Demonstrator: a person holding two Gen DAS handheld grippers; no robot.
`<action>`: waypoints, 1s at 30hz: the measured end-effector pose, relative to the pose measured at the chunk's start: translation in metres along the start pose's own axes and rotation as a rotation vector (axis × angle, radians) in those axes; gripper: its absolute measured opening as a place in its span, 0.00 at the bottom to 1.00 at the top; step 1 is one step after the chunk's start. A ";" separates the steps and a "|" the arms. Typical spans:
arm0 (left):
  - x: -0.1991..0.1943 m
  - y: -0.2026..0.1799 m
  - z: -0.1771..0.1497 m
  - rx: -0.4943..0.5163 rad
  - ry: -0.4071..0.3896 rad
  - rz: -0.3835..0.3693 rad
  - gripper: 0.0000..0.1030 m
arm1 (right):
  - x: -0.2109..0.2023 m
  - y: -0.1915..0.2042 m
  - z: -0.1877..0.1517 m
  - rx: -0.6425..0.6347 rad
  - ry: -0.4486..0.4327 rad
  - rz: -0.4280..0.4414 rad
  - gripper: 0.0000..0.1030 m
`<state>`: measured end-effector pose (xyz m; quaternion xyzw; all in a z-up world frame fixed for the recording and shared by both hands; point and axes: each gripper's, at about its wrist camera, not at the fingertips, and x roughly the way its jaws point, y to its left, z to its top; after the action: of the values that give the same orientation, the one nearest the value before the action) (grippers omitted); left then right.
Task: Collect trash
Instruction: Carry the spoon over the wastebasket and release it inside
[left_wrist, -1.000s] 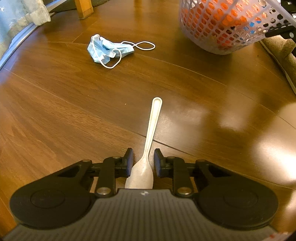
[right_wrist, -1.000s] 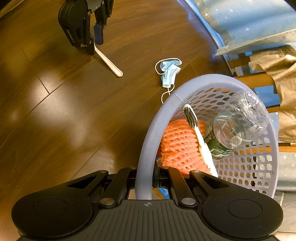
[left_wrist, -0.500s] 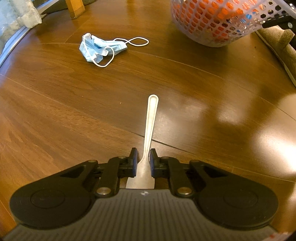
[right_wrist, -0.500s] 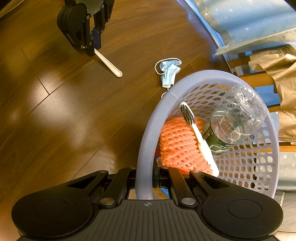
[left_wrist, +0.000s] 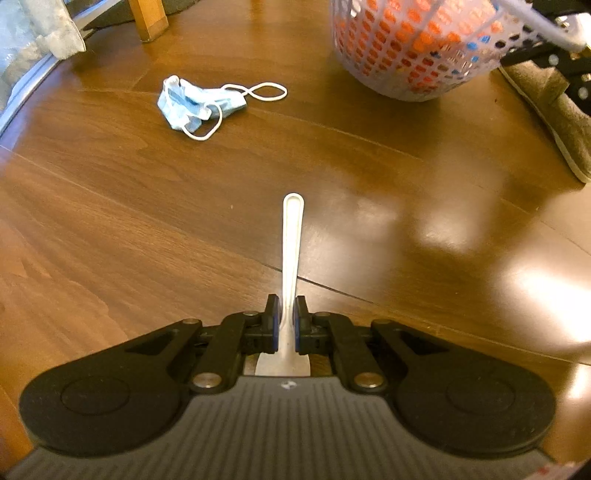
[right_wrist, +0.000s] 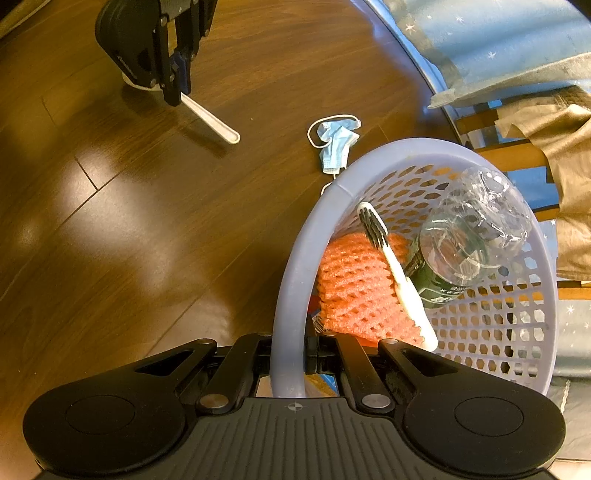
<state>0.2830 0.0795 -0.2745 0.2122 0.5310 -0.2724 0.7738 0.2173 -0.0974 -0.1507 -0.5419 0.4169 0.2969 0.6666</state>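
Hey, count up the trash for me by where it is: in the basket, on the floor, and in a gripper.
In the basket: 3 (orange foam net, toothbrush, clear bottle)
On the floor: 1 (face mask)
In the left gripper: 1 (white spoon)
Total: 5

- The wooden floor (left_wrist: 369, 192) lies open between the face mask (left_wrist: 192, 101) and the laundry basket (left_wrist: 413, 51); a tool could pass there unhindered.
- On the side of the face mask away from the basket, a wooden furniture leg (left_wrist: 147, 18) and a curtain hem (left_wrist: 44, 40) close off the floor's edge.
- A white spoon (left_wrist: 291, 236) juts from the left tool (left_wrist: 284, 319) toward the gap, its far end well apart from the face mask.
- Beyond the basket from the face mask, a grey slipper (left_wrist: 554, 110) blocks the way.
- In the right wrist view the basket rim (right_wrist: 291, 280) stands just beside the face mask (right_wrist: 336, 146), with draped fabric (right_wrist: 546, 144) behind.
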 end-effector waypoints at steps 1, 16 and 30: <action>-0.004 0.000 0.001 -0.002 -0.003 0.000 0.04 | 0.000 0.000 0.000 0.001 0.000 0.001 0.00; -0.111 -0.012 0.042 -0.056 -0.121 0.014 0.04 | 0.000 0.003 -0.001 -0.012 -0.006 -0.005 0.00; -0.188 -0.035 0.084 -0.074 -0.227 -0.020 0.04 | -0.004 0.004 -0.001 -0.018 -0.009 0.001 0.00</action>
<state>0.2657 0.0381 -0.0710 0.1459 0.4518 -0.2823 0.8336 0.2116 -0.0973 -0.1495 -0.5462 0.4115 0.3034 0.6635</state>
